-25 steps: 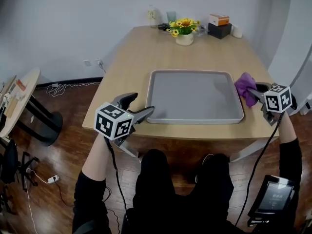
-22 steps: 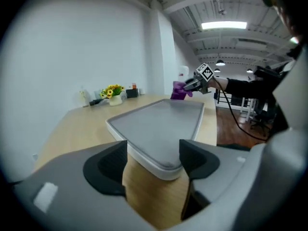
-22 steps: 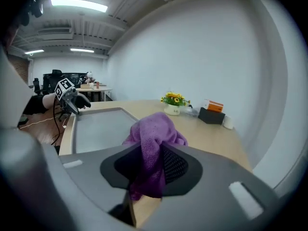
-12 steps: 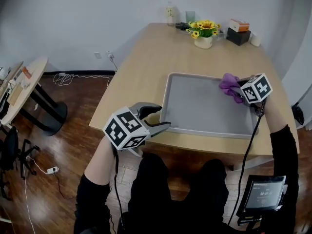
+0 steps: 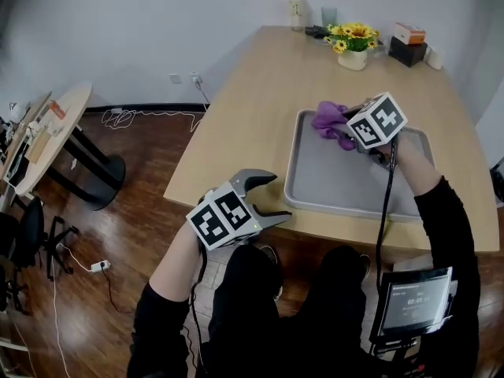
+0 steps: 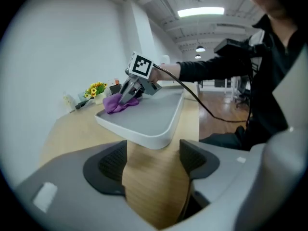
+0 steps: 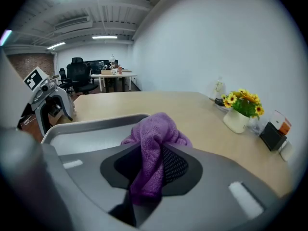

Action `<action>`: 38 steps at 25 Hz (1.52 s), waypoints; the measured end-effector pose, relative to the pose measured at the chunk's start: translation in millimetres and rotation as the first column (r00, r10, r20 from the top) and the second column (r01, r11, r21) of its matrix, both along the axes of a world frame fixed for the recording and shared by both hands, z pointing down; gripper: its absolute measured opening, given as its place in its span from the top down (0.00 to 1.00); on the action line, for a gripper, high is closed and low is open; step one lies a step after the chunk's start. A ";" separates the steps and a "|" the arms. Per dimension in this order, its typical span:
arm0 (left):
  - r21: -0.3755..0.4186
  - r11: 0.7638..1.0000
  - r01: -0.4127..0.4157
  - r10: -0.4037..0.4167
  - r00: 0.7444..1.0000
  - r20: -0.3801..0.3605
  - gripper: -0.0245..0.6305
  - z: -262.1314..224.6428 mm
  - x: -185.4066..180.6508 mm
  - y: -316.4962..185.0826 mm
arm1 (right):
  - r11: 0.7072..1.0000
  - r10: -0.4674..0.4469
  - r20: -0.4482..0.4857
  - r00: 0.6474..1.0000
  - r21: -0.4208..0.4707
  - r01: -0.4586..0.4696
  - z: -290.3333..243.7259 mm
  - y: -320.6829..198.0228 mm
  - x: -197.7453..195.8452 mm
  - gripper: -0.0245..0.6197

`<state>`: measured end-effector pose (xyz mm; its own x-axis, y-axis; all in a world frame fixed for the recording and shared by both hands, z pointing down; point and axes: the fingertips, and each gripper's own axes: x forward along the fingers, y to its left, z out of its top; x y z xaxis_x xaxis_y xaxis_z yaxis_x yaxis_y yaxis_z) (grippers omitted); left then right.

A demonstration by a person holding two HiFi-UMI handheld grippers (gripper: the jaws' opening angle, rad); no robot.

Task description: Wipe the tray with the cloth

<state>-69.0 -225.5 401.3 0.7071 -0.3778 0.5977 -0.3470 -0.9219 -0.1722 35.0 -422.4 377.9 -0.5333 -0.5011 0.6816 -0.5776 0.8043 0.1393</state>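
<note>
A grey tray (image 5: pixel 331 181) lies on the wooden table, nearest its right front edge. My right gripper (image 5: pixel 348 136) is shut on a purple cloth (image 5: pixel 333 123) and holds it over the tray's far left part. In the right gripper view the cloth (image 7: pixel 154 138) hangs bunched between the pads of the right gripper (image 7: pixel 151 165), above the tray's rim (image 7: pixel 91 124). My left gripper (image 5: pixel 274 199) hovers at the table's front edge by the tray's near left corner (image 6: pixel 154 134). The left gripper's (image 6: pixel 153 160) jaws have just been opening and stand wide, with nothing between them.
A pot of sunflowers (image 5: pixel 352 57), small boxes (image 5: pixel 409 42) and a bottle (image 5: pixel 296 10) stand at the table's far end. A round side table (image 5: pixel 47 132) is at the left, with cables on the wooden floor. A screen device (image 5: pixel 413 302) hangs by the person's right side.
The right gripper has carried the cloth from the table right of the tray to the tray's far left part. The left gripper sank slightly toward the tray's near left corner.
</note>
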 end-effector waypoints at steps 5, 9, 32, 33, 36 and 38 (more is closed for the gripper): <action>-0.016 0.997 0.081 -0.082 0.989 -0.126 0.60 -9.0 -5.6 -7.5 | 1.000 -0.006 0.062 0.998 -0.005 0.007 4.3 7.5 -57.7 0.81; -0.057 0.998 0.037 -0.048 0.980 -0.194 0.57 -22.5 0.4 9.9 | 1.000 -0.002 0.070 0.998 0.002 0.002 1.3 33.5 -63.6 0.81; -0.381 0.885 0.267 -0.336 0.933 -0.125 0.83 -12.8 8.0 -66.3 | 0.970 0.240 -0.047 0.970 -0.029 -0.242 8.4 59.0 161.8 0.80; -0.387 0.883 0.266 -0.341 0.930 -0.136 0.83 -13.5 8.1 -65.1 | 0.973 0.229 -0.042 0.973 -0.027 -0.230 7.7 53.9 151.2 0.81; -0.396 0.877 0.271 -0.354 0.923 -0.153 0.83 -17.9 10.7 -62.4 | 0.984 0.174 -0.025 0.984 -0.035 -0.175 4.4 41.0 108.9 0.81; -0.388 0.879 0.277 -0.357 0.922 -0.149 0.83 -20.1 12.6 -62.8 | 0.992 0.124 -0.019 0.992 -0.025 -0.124 2.9 35.8 71.7 0.80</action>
<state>-56.4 -288.3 381.2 0.7083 -0.3947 0.5853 -0.6220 -0.7410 0.2530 106.8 -386.6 380.9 -0.4559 -0.5445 0.7040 -0.6707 0.7302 0.1304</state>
